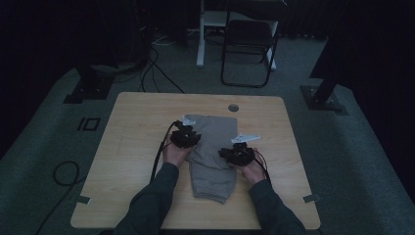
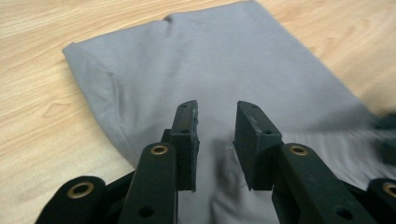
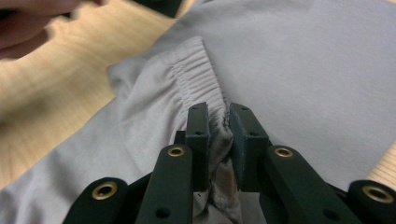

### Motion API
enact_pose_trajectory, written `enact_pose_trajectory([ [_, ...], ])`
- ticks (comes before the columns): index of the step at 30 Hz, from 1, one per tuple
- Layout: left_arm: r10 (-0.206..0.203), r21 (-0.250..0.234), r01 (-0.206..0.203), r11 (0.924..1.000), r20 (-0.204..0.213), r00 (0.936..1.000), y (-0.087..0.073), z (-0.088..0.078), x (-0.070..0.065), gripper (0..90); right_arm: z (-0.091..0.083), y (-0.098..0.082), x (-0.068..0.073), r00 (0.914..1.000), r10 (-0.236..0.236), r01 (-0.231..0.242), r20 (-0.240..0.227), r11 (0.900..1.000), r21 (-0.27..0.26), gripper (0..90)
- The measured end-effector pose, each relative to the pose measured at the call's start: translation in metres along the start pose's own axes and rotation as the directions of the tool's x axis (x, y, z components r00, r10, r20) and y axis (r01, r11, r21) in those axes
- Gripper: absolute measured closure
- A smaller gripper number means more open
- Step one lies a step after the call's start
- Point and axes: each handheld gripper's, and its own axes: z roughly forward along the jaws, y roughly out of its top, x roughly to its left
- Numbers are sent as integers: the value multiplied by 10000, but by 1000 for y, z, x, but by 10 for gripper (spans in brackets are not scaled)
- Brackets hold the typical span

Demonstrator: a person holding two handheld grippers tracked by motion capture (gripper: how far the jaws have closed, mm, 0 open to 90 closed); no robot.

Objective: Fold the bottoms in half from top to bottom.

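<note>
- One grey garment [image 1: 211, 152] is lying mid-table [image 1: 132, 147]; two grippers are working over it.
- Right gripper view is showing the gathered elastic waistband [image 3: 194, 74].
- Right gripper [image 3: 218, 122] is pinching that waistband.
- Left gripper [image 2: 215, 125] is hovering spread, with smooth cloth beneath its jaws and nothing clamped.

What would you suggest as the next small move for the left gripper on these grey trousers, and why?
Probably lower the left gripper and close it on the grey trousers. Its jaws stand apart above flat cloth, gripping nothing, while the right gripper already pinches the gathered elastic waistband. A second grip would likely let both hands lift the fold.
</note>
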Motion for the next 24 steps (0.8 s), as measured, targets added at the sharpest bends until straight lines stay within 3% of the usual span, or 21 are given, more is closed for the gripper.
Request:
enact_pose_trajectory([
  [3, -151, 511, 153, 9986, -47, 9999, 0, 16, 3, 686, -3, -3, 4, 9992, -388, 388, -90, 9992, -48, 798],
  [6, -70, 1150, 54, 9934, 136, 9999, -7, 30, 1, 686, -6, -6, 6, 9974, -619, 613, -362, 9980, -183, 799],
  [12, 83, 1014, -172, 9947, 868, 9962, -17, 20, -6, 688, -12, -10, 8, 9927, -968, 963, -719, 9953, -110, 745],
  [14, 212, 767, -312, 9966, 1269, 9917, -25, 8, -12, 687, -16, -10, 5, 9917, -810, 796, -1000, 9967, -183, 690],
  [18, 417, 563, -511, 9971, 1562, 9868, -34, -3, -19, 685, -22, -8, 1, 9925, -506, 447, -1117, 9975, -548, 634],
  [21, 401, 421, -479, 9980, 1687, 9848, -39, -8, -22, 681, -25, -7, -3, 9968, -21, -38, -801, 9973, -737, 619],
  [24, 554, 400, -645, 9971, 1963, 9790, -47, -16, -30, 679, -22, -8, -11, 9984, 507, -519, -254, 9975, -470, 617],
])
